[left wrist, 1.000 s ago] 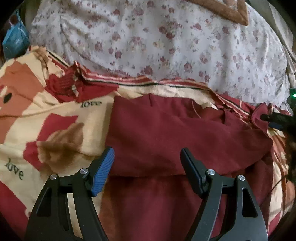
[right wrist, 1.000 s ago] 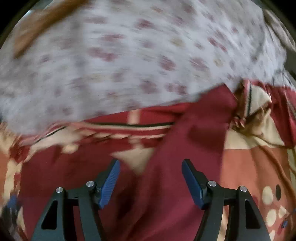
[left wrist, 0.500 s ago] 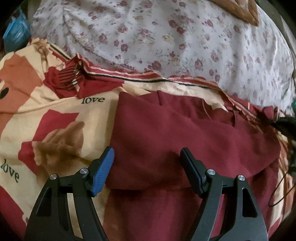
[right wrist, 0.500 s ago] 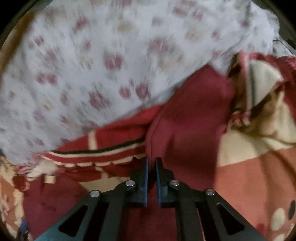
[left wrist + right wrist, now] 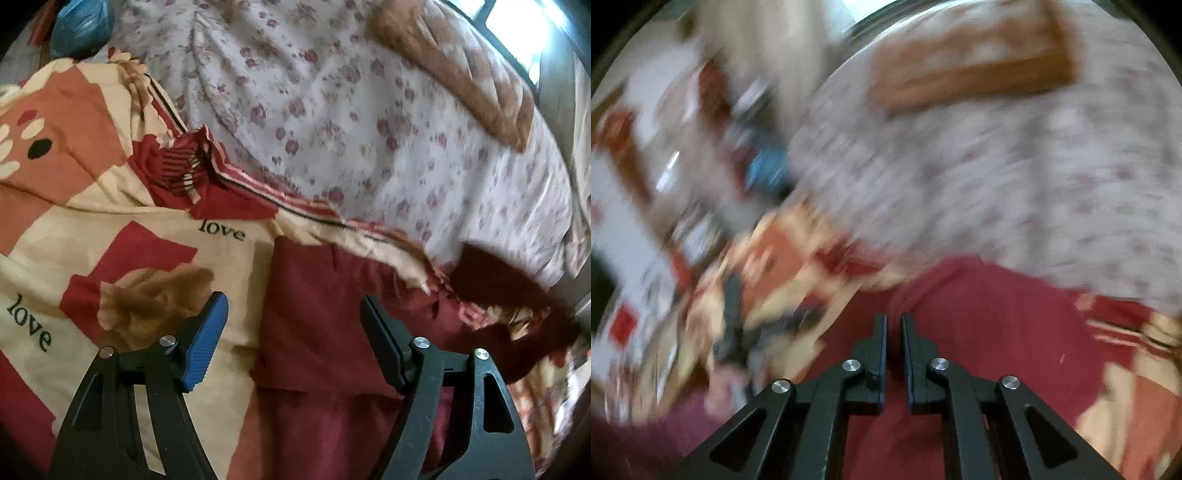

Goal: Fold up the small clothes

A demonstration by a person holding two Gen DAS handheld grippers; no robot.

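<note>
Pinching the maroon garment (image 5: 979, 314), right tool (image 5: 894, 332) (left tool (image 5: 295, 332) spread).

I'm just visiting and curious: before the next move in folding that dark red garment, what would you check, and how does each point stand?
1. Right gripper shut on the dark red garment: ok, the jaws are nearly together with red cloth between them.
2. Left gripper free: ok, jaws wide open, holding nothing.
3. Garment lying on the patterned blanket: ok.
4. Right wrist view sharp enough to judge the grip: not ok, heavily blurred.
5. Fold edges lined up: cannot tell.
</note>
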